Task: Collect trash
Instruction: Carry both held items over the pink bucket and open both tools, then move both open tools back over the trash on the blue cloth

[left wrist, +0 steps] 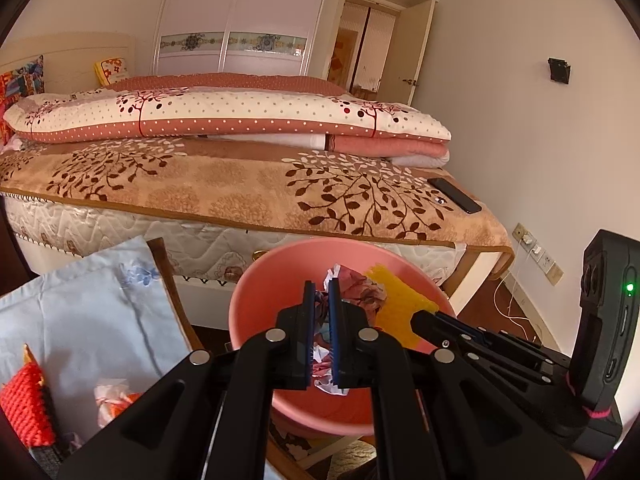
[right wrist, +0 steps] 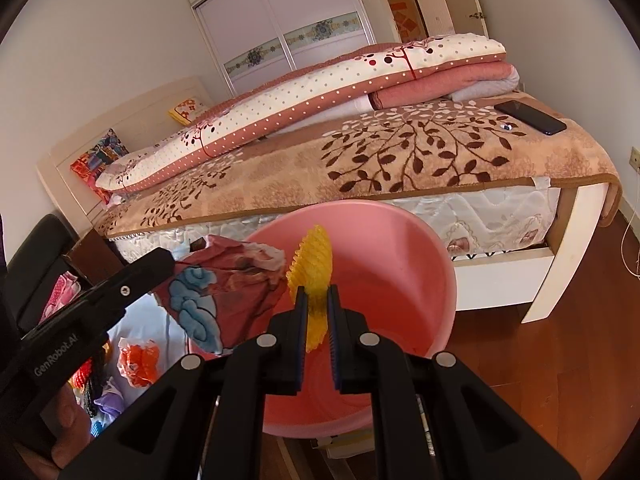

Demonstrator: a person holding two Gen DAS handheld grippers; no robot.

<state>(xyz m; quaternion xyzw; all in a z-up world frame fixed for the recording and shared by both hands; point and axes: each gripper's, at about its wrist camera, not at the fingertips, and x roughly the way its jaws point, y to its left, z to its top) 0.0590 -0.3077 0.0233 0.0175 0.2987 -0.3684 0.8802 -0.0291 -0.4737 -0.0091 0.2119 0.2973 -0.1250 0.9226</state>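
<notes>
Your left gripper (left wrist: 321, 296): jaws nearly together, pinching a crumpled red-and-white printed paper wad (left wrist: 362, 286) over the bin's mouth.
Your right gripper (right wrist: 318, 300): jaws narrowly parted, clamping a yellow ridged plastic mesh scrap (right wrist: 314, 268) that stands upright above the bin.
Round pink plastic bin (right wrist: 408, 264): directly under both grippers, beside the bed; you can see its inner wall.
Pale blue floral cloth (left wrist: 80, 312): left of the bin, carrying an orange-and-white crumpled wrapper (left wrist: 112, 400) and a red knitted piece (left wrist: 26, 404).
Bed with brown leaf-patterned blanket (left wrist: 240, 184): beyond the bin, a black phone (left wrist: 456, 195) lying near its corner.
</notes>
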